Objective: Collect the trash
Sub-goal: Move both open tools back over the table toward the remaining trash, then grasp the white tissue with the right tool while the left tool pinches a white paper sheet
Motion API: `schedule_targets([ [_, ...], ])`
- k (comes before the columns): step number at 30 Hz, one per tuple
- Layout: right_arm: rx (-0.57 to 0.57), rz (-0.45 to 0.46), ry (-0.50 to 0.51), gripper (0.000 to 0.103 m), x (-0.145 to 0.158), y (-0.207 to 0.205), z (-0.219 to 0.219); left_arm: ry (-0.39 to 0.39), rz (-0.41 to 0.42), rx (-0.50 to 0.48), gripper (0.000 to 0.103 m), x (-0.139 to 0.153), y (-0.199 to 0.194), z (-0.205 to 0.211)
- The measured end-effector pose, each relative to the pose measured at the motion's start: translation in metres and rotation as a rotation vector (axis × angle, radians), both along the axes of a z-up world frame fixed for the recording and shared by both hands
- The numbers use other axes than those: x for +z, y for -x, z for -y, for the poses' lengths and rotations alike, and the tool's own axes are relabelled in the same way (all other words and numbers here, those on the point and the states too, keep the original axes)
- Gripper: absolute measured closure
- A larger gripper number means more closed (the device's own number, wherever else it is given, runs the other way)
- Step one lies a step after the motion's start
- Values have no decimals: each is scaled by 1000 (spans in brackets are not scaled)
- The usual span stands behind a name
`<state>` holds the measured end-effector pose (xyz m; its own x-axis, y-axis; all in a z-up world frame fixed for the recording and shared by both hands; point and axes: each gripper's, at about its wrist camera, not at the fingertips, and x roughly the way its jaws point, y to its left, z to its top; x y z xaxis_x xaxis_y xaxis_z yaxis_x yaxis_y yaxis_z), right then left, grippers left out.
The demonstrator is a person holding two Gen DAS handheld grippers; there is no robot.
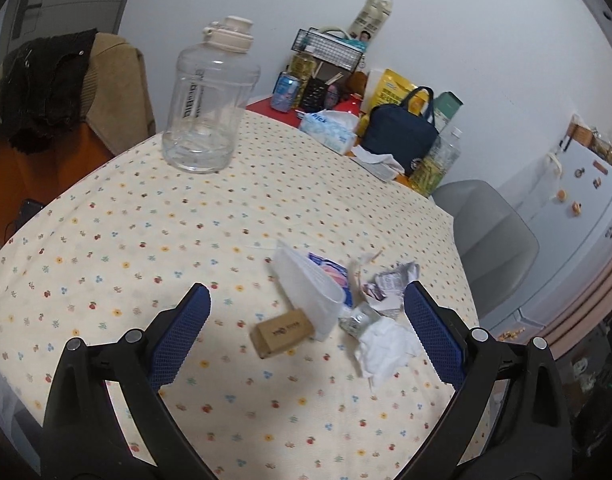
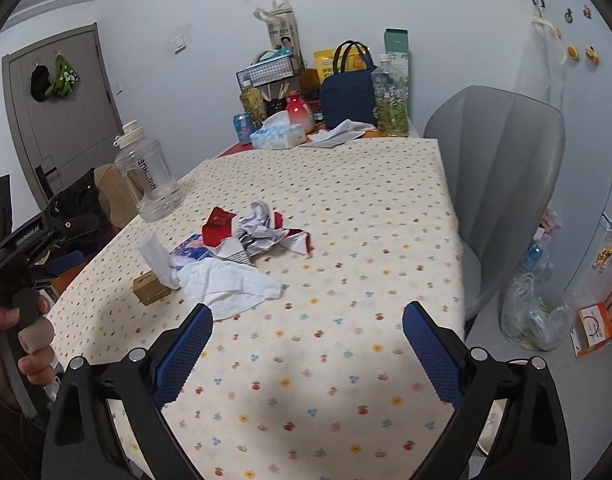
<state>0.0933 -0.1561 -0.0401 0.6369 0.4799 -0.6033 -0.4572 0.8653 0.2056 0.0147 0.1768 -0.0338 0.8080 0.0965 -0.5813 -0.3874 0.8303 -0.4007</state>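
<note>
A heap of trash lies on the flower-patterned tablecloth (image 1: 145, 220). In the left wrist view I see a small brown cardboard box (image 1: 281, 332), a folded white paper (image 1: 310, 288), a crumpled white tissue (image 1: 386, 348) and crumpled printed paper (image 1: 394, 280). My left gripper (image 1: 306, 328) hovers open just above this heap, its blue pads either side of it. In the right wrist view the same brown box (image 2: 149, 286), white tissue (image 2: 229, 284), crumpled paper (image 2: 257, 228) and a red wrapper (image 2: 217, 224) lie ahead and left of my open right gripper (image 2: 306, 340), which holds nothing.
A clear empty water jug (image 1: 209, 100) stands at the table's far left. Tissue box (image 1: 330, 128), navy bag (image 1: 398, 132), bottles and a wire basket crowd the far end. A grey chair (image 2: 502, 184) stands right of the table, a plastic bag (image 2: 534, 316) on the floor. A hand (image 2: 29, 340) grips the left tool.
</note>
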Motion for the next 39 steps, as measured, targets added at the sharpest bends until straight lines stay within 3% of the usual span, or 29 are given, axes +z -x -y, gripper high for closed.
schedule_targets([
  [5, 19, -34, -6, 16, -7, -5, -6, 68, -29, -5, 23, -17, -12, -14],
  [15, 16, -72, -21, 17, -13, -19, -7, 44, -55, -43, 24, -21, -50, 1],
  [19, 24, -83, -20, 18, -16, -24, -12, 19, -103, -48, 25, -34, -66, 12],
  [21, 33, -91, -20, 21, -17, -26, -16, 31, -133, -40, 48, -44, -71, 11],
  [22, 40, -92, -17, 21, -17, -27, -18, 50, -141, -40, 75, -48, -71, 9],
  [24, 49, -90, -16, 22, -17, -28, -21, 87, -140, -28, 96, -53, -69, 4],
  [39, 211, -147, 13, 34, -33, -29, -91, 73, -22, 70, 99, -20, -15, -25],
])
